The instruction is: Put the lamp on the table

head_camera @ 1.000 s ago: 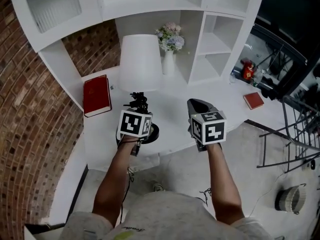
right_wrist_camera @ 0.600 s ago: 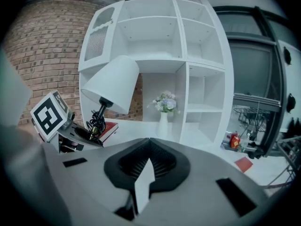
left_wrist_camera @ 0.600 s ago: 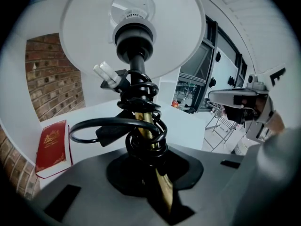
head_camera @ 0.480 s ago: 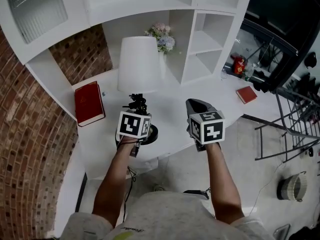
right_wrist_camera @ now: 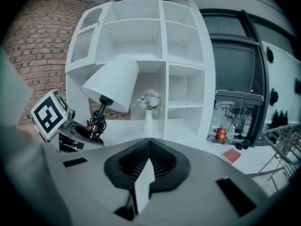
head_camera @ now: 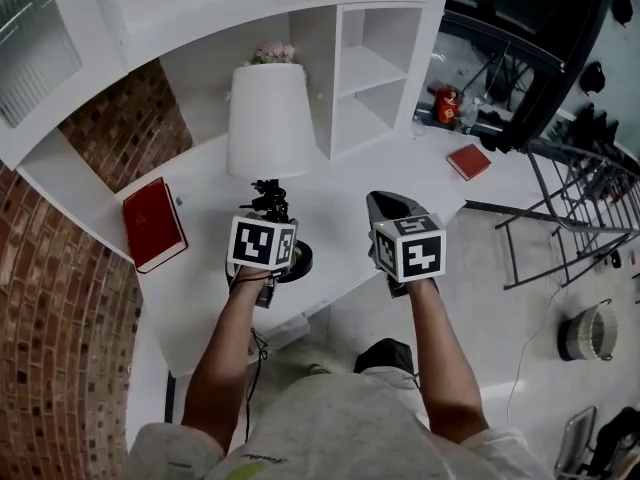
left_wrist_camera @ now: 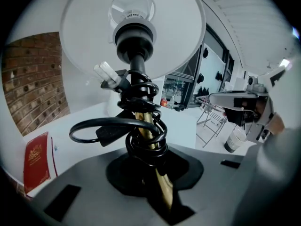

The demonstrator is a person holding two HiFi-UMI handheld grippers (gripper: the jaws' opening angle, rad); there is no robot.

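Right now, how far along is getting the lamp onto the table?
Picked up: the left tool grips the lamp by its brass stem. In hand: it leans over the white table, not standing yet. Left: set it upright on its base and release. The right tool is shut, empty.

head view looks steeply down from above the table. each gripper view sits close behind its own jaws, facing forward. all three share the lamp.
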